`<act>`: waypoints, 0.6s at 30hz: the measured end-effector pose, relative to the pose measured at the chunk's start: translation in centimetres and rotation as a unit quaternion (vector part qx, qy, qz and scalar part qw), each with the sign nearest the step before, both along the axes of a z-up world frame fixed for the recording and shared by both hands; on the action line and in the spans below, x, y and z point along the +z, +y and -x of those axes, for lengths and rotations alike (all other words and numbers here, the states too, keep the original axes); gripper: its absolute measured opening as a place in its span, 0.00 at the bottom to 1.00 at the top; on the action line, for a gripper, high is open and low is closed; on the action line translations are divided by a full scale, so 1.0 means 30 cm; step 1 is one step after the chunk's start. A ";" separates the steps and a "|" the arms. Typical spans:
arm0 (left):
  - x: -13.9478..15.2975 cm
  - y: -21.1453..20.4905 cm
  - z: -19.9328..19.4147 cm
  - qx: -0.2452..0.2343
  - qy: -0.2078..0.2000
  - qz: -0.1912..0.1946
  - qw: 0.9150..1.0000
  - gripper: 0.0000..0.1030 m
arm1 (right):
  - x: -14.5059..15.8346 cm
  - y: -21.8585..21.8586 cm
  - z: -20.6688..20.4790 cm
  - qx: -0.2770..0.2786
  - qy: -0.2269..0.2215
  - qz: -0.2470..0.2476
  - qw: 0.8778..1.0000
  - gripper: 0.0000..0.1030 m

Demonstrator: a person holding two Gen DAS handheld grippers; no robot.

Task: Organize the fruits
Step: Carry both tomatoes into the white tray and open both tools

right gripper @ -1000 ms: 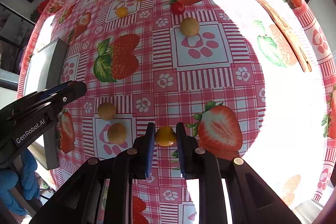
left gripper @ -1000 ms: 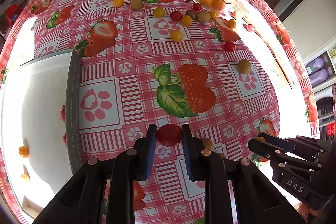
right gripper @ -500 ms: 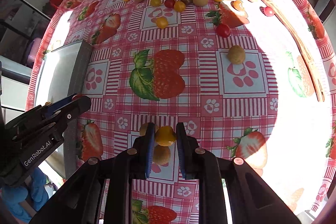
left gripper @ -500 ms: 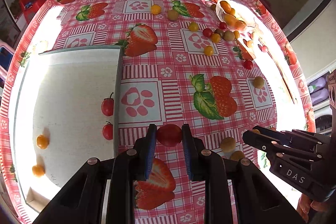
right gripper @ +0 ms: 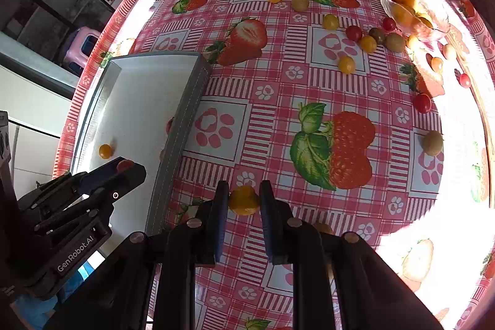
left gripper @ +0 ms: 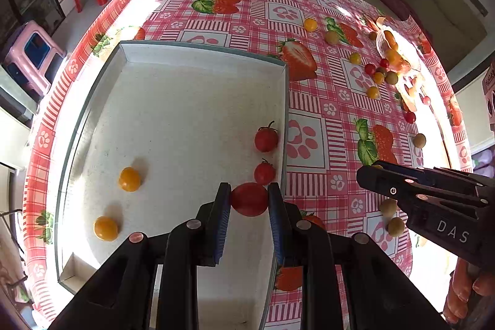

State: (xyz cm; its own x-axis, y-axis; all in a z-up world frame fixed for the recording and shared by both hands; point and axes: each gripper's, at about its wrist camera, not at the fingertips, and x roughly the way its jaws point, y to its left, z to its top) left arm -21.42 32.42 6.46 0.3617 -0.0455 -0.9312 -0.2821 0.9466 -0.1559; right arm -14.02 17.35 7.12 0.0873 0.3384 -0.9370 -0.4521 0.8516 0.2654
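Your left gripper [left gripper: 249,201] is clamped on a red tomato [left gripper: 249,199], which sits squarely between the two blue pads. It hangs over the white tray [left gripper: 185,101], just inside the tray's right wall, so the release point lies straight below the jaws rather than ahead of them. The tomato is round, with no long axis to mind.

Your right gripper [right gripper: 240,201] is clamped on a yellow tomato [right gripper: 243,200]. It is over the tablecloth [right gripper: 278,88], just to the right of the tray's grey wall. The tray lies to its left, so the left gripper is the nearer one for the next drop, and the right one has to cross that wall first.

In the tray, two red tomatoes with stems [left gripper: 266,139] lie close to the right wall, just beyond the one you hold. Two yellow ones [left gripper: 129,179] lie apart on the left side. That looks like sorting by colour, red to the right and yellow to the left.

Far across the cloth a glass bowl [right gripper: 433,30] holds orange fruit, though glare makes it hard to count them. Loose red, yellow and greenish fruits [right gripper: 368,44] are scattered near it, and a few more lie close to your right gripper in the left wrist view. Much of the sorting is not yet done.
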 end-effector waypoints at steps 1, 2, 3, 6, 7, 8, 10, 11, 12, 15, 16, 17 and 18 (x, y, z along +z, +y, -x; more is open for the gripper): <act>-0.005 0.018 0.010 0.006 0.002 -0.002 1.000 0.25 | 0.002 0.029 -0.002 0.008 -0.001 -0.003 1.000 0.21; -0.012 0.034 0.020 0.012 0.005 -0.004 1.000 0.25 | 0.003 0.059 -0.003 0.017 -0.002 -0.005 1.000 0.21; -0.020 0.050 0.030 0.017 0.008 -0.005 1.000 0.25 | 0.004 0.089 -0.003 0.025 -0.002 -0.007 1.000 0.21; -0.044 0.097 0.063 0.035 0.016 -0.007 0.999 0.25 | -0.005 0.171 -0.005 0.045 0.002 -0.014 0.999 0.21; -0.053 0.110 0.072 0.039 0.019 -0.011 0.999 0.25 | -0.009 0.198 -0.003 0.051 0.004 -0.015 0.999 0.21; -0.061 0.120 0.080 0.042 0.022 -0.015 0.999 0.25 | -0.014 0.221 -0.002 0.057 0.007 -0.017 0.998 0.21; -0.079 0.139 0.097 0.047 0.027 -0.024 0.998 0.25 | -0.027 0.272 0.000 0.068 0.013 -0.019 0.997 0.21; -0.087 0.146 0.103 0.049 0.030 -0.026 0.998 0.25 | -0.034 0.294 0.001 0.073 0.016 -0.019 0.997 0.21; -0.096 0.153 0.108 0.052 0.033 -0.028 0.998 0.25 | -0.039 0.314 0.001 0.077 0.018 -0.019 0.997 0.21; -0.119 0.167 0.121 0.056 0.040 -0.032 0.997 0.25 | -0.057 0.367 -0.005 0.087 0.022 -0.017 0.996 0.21; -0.125 0.169 0.124 0.056 0.042 -0.034 0.997 0.25 | -0.066 0.384 -0.010 0.090 0.023 -0.015 0.996 0.21; -0.131 0.169 0.125 0.055 0.044 -0.035 0.997 0.25 | -0.074 0.400 -0.013 0.092 0.025 -0.014 0.995 0.21; -0.134 0.170 0.127 0.054 0.045 -0.036 0.997 0.25 | -0.083 0.414 -0.017 0.093 0.027 -0.012 0.995 0.21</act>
